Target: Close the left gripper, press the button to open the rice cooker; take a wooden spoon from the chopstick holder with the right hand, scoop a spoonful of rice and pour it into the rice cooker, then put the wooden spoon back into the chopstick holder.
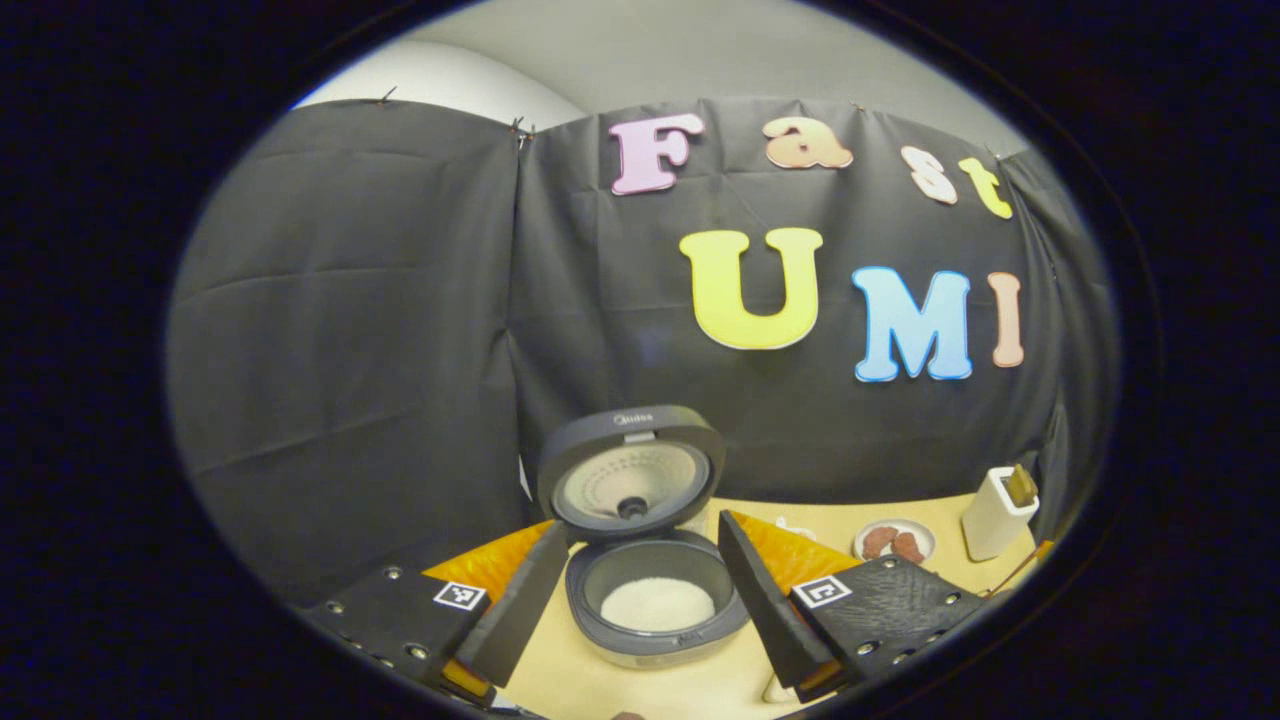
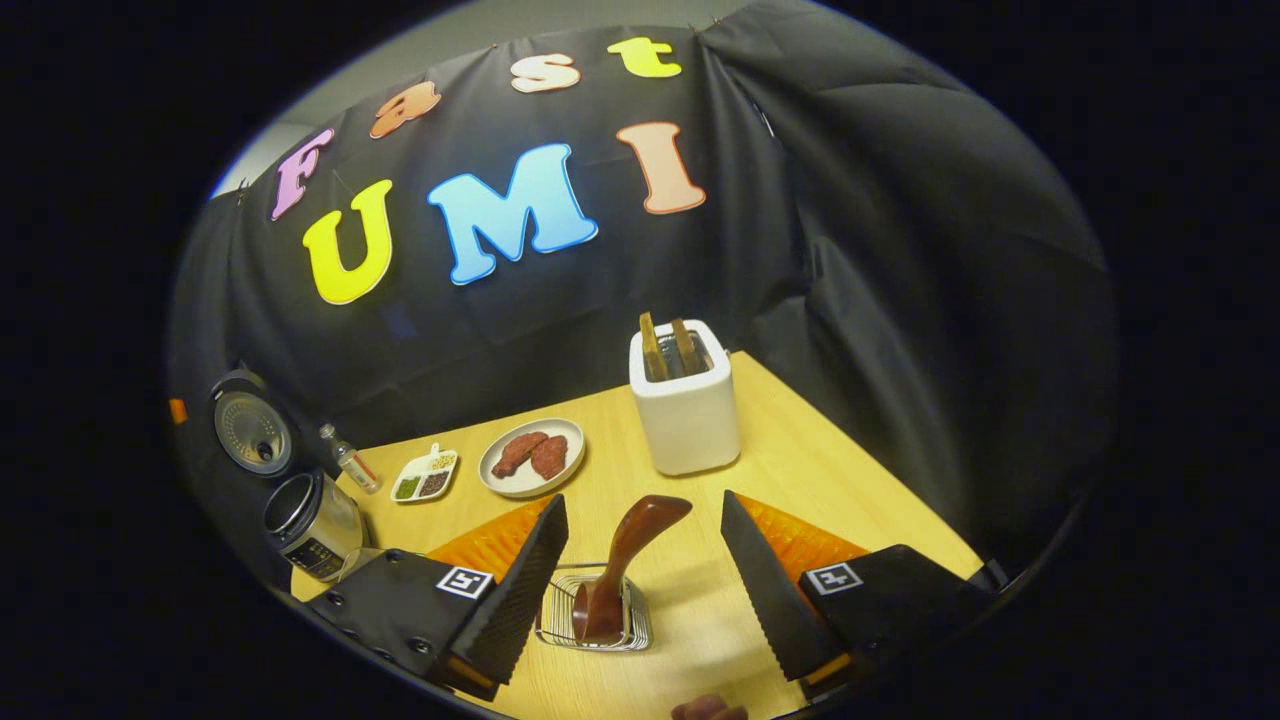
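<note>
Rice cooker (image 1: 655,590) sits low centre of the left gripper view, lid (image 1: 630,470) flipped up behind the pot, white rice (image 1: 657,603) showing in the pot. So the button press looks done and rice is already inside. Left gripper (image 1: 640,585) is wide, holding nothing, framing the open pot from a little way back, likely just parked clear of the scoop path.

Right gripper (image 2: 640,570) is also wide, empty, straddling the wire chopstick holder (image 2: 595,610) at bottom centre of the right gripper view. Wooden spoon (image 2: 630,560) stands in it, tilted, bowl end up, between the fingers but touched by neither. Reads as spoon returned, though a pre-grasp would look the same.

White toaster (image 2: 685,405) and plate of meat (image 2: 532,457) sit farther back on the counter (image 2: 800,470), out of the way.
</note>
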The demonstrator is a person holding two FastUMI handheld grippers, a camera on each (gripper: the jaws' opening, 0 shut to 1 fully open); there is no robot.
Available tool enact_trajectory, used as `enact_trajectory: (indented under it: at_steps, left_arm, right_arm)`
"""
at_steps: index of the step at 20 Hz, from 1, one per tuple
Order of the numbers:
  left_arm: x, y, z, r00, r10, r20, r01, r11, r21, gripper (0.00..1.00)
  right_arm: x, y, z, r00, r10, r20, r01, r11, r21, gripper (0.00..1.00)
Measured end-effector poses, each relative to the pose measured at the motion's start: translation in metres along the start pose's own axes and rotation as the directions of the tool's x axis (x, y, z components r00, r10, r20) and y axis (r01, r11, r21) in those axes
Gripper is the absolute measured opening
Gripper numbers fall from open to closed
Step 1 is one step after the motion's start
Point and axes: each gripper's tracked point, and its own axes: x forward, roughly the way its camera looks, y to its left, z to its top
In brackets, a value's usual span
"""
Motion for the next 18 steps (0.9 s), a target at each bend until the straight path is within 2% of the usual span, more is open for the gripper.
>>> enact_trajectory:
  at_steps: [3, 6, 9, 11, 13, 18]
  left_arm:
    - [0.038, 0.011, 0.041, 0.999, -0.022, 0.042, 0.022, 1.0, -0.007, 0.95]
    - [0.083, 0.023, 0.063, 0.999, -0.025, 0.046, 0.024, 1.0, 0.015, 0.94]
    - [0.123, 0.015, 0.079, 0.995, -0.091, 0.05, 0.092, 0.996, -0.013, 0.96]
    - [0.149, 0.016, 0.078, 0.993, -0.111, 0.037, 0.112, 0.993, -0.03, 0.95]
    - [0.177, 0.023, 0.069, 0.997, -0.082, 0.011, 0.082, 0.996, -0.026, 0.94]
    - [0.23, 0.003, 0.043, 0.989, -0.146, -0.023, 0.144, 0.988, -0.055, 0.95]
  right_arm:
    - [-0.016, 0.011, 0.023, 0.997, -0.032, 0.075, 0.037, 0.997, -0.068, 0.98]
    - [-0.032, 0.023, 0.044, 0.99, -0.063, 0.13, 0.077, 0.992, -0.103, 0.98]
    - [-0.053, 0.039, 0.06, 0.978, -0.092, 0.187, 0.109, 0.991, -0.081, 0.98]
    - [-0.069, 0.046, 0.07, 0.966, -0.12, 0.23, 0.142, 0.987, -0.079, 0.98]
    - [-0.088, 0.05, 0.079, 0.948, -0.156, 0.277, 0.184, 0.979, -0.081, 0.98]
    - [-0.126, 0.049, 0.069, 0.913, -0.281, 0.296, 0.305, 0.952, -0.037, 0.98]
